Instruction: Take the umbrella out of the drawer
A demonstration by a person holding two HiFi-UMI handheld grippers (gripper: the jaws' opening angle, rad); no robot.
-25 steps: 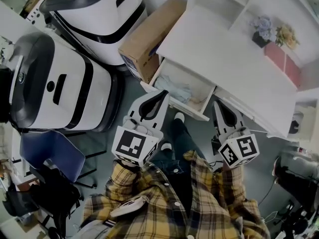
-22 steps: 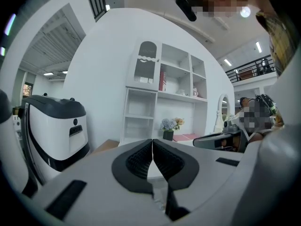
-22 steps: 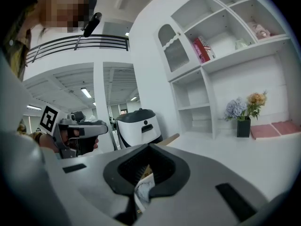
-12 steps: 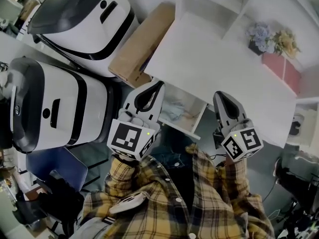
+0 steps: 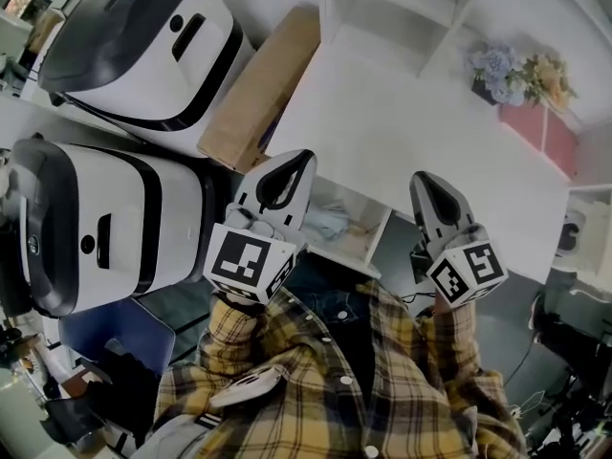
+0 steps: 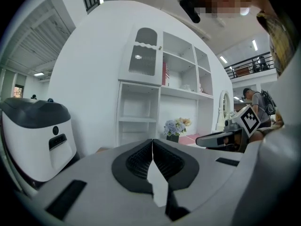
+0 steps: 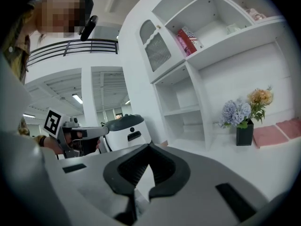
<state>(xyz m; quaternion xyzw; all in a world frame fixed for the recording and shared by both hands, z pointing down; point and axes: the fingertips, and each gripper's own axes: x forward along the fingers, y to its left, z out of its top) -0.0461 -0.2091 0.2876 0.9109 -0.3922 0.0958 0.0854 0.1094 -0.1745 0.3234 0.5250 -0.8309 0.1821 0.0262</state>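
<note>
Umbrella (image 5: 331, 221): perhaps pale crumpled fabric, white drawer (image 5: 350, 262).

No readable text, no brands (nor numbers)

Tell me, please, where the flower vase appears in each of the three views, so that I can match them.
Head view: the flower vase is at the upper right, at the back of the white desk.
Left gripper view: it is just right of centre.
Right gripper view: it is at the right, at mid-height.
Shared landmark: the open white shelves, left of the vase in every view.
</note>
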